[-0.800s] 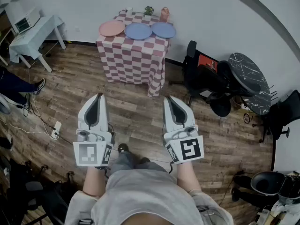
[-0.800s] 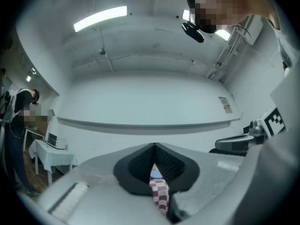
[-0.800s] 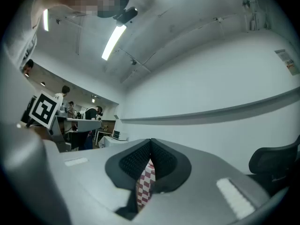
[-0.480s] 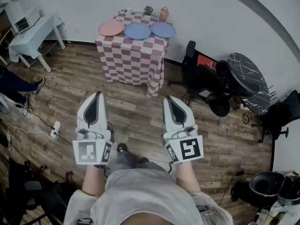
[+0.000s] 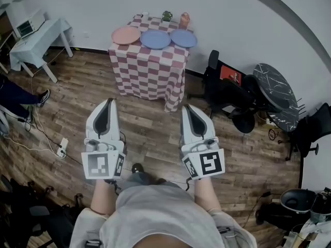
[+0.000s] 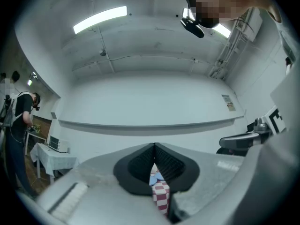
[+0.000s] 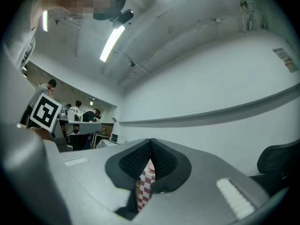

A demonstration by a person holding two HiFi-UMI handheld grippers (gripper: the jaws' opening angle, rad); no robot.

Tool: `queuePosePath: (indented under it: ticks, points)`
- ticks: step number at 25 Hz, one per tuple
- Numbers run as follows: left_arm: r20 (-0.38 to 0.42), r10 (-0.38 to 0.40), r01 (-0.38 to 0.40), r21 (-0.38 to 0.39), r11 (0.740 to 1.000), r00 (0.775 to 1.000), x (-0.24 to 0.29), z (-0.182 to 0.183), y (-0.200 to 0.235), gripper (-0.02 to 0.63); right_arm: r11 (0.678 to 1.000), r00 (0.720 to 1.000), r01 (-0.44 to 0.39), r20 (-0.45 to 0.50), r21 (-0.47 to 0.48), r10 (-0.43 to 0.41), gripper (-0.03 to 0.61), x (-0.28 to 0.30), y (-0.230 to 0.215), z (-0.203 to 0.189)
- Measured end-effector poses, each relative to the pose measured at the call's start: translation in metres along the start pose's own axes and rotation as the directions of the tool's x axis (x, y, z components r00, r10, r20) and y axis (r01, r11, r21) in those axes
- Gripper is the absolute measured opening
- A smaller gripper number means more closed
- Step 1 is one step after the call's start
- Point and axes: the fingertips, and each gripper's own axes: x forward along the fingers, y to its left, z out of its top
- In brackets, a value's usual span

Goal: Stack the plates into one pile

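Observation:
Three plates lie side by side on a table with a red-and-white checked cloth [image 5: 150, 66] at the far wall: a pink plate [image 5: 126, 35] on the left, a blue plate [image 5: 155, 39] in the middle, another blue plate [image 5: 183, 38] on the right. My left gripper [image 5: 108, 103] and right gripper [image 5: 187, 110] are held low over the wooden floor, well short of the table, both shut and empty. In the left gripper view the shut gripper [image 6: 153, 146] frames a sliver of the cloth [image 6: 160, 197]. The right gripper view shows its gripper [image 7: 150, 153] shut too.
A small plant [image 5: 166, 16] and a pink jar [image 5: 184, 19] stand at the table's back edge. A white side table [image 5: 36, 41] is at left. Black office chairs [image 5: 227, 89] and a dark round table [image 5: 276, 89] crowd the right. Cables and a power strip [image 5: 61, 142] lie at left.
The table with the plates sits slightly lower and more to the right in the head view. Both grippers stay shut and keep their places.

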Motion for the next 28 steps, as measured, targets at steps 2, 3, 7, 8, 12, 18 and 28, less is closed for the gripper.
queuePosePath:
  ticks: [2, 3, 7, 8, 12, 18, 28]
  points:
    - [-0.002, 0.002, -0.002, -0.004, 1.0, 1.0, 0.013, -0.001, 0.016, 0.005, 1.0, 1.0, 0.01, -0.003, 0.002, -0.01, 0.002, 0.019, 0.0, 0.0]
    - [0.0, 0.002, -0.002, -0.008, 1.0, 1.0, 0.019, -0.002, 0.024, 0.005, 1.0, 1.0, 0.016, -0.004, -0.001, -0.016, 0.002, 0.028, 0.001, 0.0]
    - [0.008, -0.008, 0.008, -0.034, 0.999, 1.0, 0.037, -0.005, 0.052, 0.005, 1.0, 1.0, 0.029, 0.005, -0.001, -0.029, 0.002, 0.058, 0.006, -0.003]
    - [0.009, -0.009, 0.01, -0.035, 0.999, 1.0, 0.041, -0.006, 0.06, 0.005, 1.0, 0.999, 0.031, 0.008, 0.001, -0.031, 0.002, 0.066, 0.009, -0.004]
    - [0.009, -0.006, 0.007, -0.026, 1.0, 1.0, 0.051, -0.011, 0.09, 0.005, 0.999, 0.999, 0.031, 0.013, 0.012, -0.031, 0.002, 0.094, 0.022, -0.011]
    - [0.004, 0.016, -0.016, -0.046, 0.999, 1.0, 0.061, -0.025, 0.124, 0.005, 1.0, 1.0, 0.015, -0.009, 0.014, -0.015, 0.002, 0.122, 0.038, -0.025]
    - [-0.03, 0.028, -0.029, -0.027, 0.999, 0.999, 0.129, -0.062, 0.154, 0.005, 1.0, 0.999, 0.002, -0.032, 0.016, -0.002, 0.002, 0.198, 0.008, -0.059]
